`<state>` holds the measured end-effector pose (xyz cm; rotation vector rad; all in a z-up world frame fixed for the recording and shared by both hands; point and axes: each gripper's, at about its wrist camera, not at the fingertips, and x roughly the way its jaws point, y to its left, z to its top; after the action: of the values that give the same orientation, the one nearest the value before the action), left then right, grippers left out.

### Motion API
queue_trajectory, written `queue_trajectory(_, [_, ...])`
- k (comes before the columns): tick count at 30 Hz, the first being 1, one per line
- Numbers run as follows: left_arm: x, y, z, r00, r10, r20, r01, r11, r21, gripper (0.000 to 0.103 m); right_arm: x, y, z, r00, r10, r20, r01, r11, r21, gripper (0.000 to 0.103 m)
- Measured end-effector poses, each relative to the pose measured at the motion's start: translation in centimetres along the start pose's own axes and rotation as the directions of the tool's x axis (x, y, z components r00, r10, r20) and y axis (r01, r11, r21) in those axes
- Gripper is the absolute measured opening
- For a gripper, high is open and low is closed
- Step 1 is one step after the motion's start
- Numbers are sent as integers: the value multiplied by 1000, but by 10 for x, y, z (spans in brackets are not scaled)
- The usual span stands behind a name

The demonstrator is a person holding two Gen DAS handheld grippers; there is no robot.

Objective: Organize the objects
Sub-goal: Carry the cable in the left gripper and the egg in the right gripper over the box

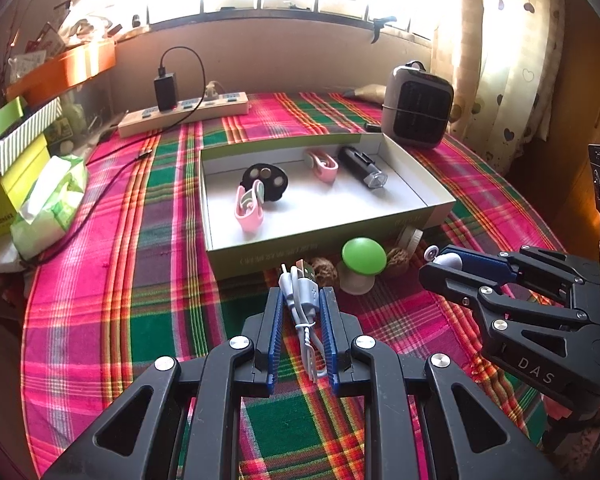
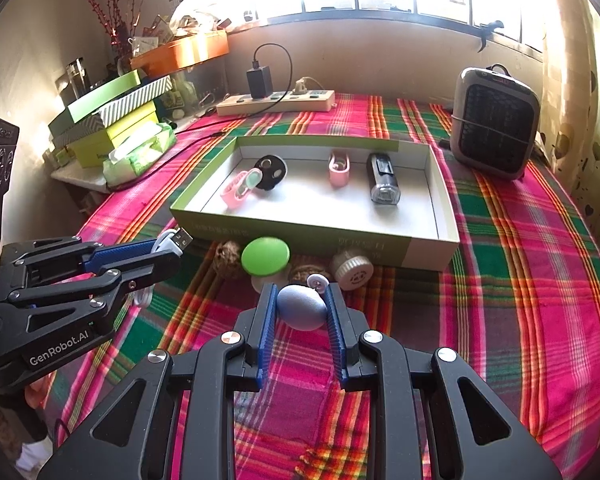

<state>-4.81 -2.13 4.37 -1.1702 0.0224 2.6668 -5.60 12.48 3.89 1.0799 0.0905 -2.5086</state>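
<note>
The left hand-held gripper point(image 2: 168, 254) reads "GenRobot.AI"; the right hand-held gripper point(image 1: 434, 264) "DAS".

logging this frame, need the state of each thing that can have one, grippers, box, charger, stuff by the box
left gripper: shut on white usb cable
right gripper: shut on blue egg-shaped object
shallow box: open, lidless, four items inside
black charger: plugged into power strip
green mushroom: upright, outside box
black flashlight: lying flat in box
</note>
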Motion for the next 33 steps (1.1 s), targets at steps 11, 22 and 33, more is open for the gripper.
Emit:
queue_trajectory(11, [2, 0, 12, 1000, -2, 12, 2, 1000, 1, 17, 0, -8, 10, 1000, -4, 14, 4, 1000, 6, 26])
queue_trajectory(22, [10, 4, 27, 1000, 1, 20, -1, 1000, -5, 17, 5, -23, 27, 1000, -15, 25, 15, 1000, 12, 26])
queue_trajectory(33, [31, 7, 45, 1000, -17, 2, 17, 1000, -9, 17, 25, -42, 49, 999, -50, 11, 50, 999, 12, 26])
